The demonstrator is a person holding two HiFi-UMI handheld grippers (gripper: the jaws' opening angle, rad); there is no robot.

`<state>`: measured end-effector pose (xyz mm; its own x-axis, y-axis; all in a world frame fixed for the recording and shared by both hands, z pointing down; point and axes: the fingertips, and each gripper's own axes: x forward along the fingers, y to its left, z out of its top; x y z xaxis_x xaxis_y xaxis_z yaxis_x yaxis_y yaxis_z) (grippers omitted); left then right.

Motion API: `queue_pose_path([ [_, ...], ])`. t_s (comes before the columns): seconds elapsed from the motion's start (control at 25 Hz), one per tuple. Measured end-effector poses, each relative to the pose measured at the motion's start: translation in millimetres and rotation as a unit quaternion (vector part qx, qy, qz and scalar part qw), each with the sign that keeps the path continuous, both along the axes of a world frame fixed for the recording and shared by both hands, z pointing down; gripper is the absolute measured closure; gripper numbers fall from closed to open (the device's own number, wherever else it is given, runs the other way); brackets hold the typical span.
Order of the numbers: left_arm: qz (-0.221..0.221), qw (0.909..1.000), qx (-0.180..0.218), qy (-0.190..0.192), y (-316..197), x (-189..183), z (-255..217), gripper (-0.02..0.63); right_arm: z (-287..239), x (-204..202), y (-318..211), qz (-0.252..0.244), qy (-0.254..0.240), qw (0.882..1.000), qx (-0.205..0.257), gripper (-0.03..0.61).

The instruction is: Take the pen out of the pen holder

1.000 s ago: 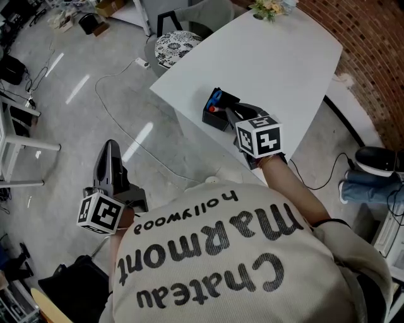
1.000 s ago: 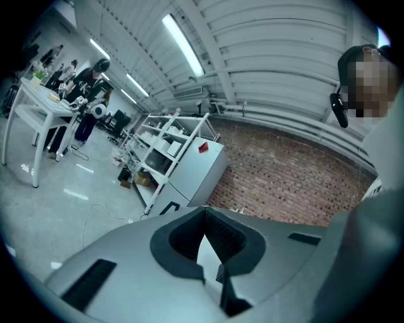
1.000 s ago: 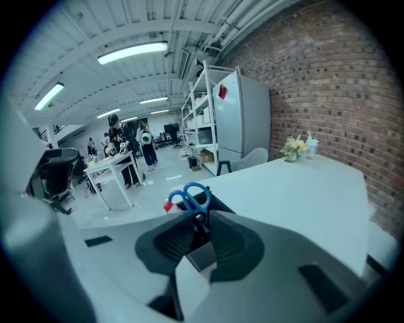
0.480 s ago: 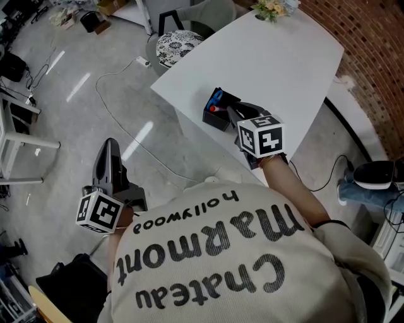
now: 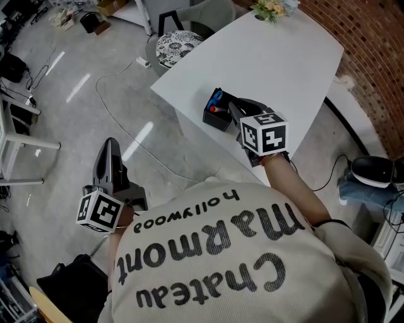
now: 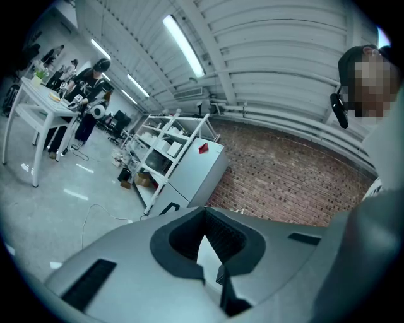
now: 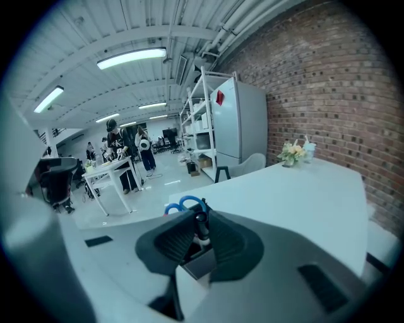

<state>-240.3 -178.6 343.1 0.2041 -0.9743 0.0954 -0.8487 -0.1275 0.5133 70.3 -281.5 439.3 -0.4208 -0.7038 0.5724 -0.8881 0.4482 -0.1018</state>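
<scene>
A black pen holder stands near the front edge of the white table. It holds blue-handled scissors and a dark-capped pen. My right gripper reaches down into the holder from the right. In the right gripper view its jaws pinch the pen's top just above the holder's wall, with the scissors' handles behind. My left gripper hangs over the floor at the person's left side, far from the table. Its jaws meet at the tips with nothing between them.
A small bunch of flowers stands at the table's far end. A stool with a patterned seat sits by the table's left corner, and a cable trails over the floor. A brick wall runs along the right.
The right gripper has crept slightly up and to the right at the pen holder, still pinching the pen. The left gripper has kept still.
</scene>
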Motion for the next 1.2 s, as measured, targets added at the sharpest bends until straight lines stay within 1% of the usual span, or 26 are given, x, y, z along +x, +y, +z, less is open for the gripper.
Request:
queue_pose_path([
  [0.68,0.004,1.0,0.005,0.003,-7,-1,1,0.614,-20,-3,-7,0.002,-0.01,1.0,0.023,0.505],
  [1.2,0.009,1.0,0.001,0.002,-8,0,0,0.614,-42,-6,-8,0.001,-0.022,0.999,0.043,0.505],
])
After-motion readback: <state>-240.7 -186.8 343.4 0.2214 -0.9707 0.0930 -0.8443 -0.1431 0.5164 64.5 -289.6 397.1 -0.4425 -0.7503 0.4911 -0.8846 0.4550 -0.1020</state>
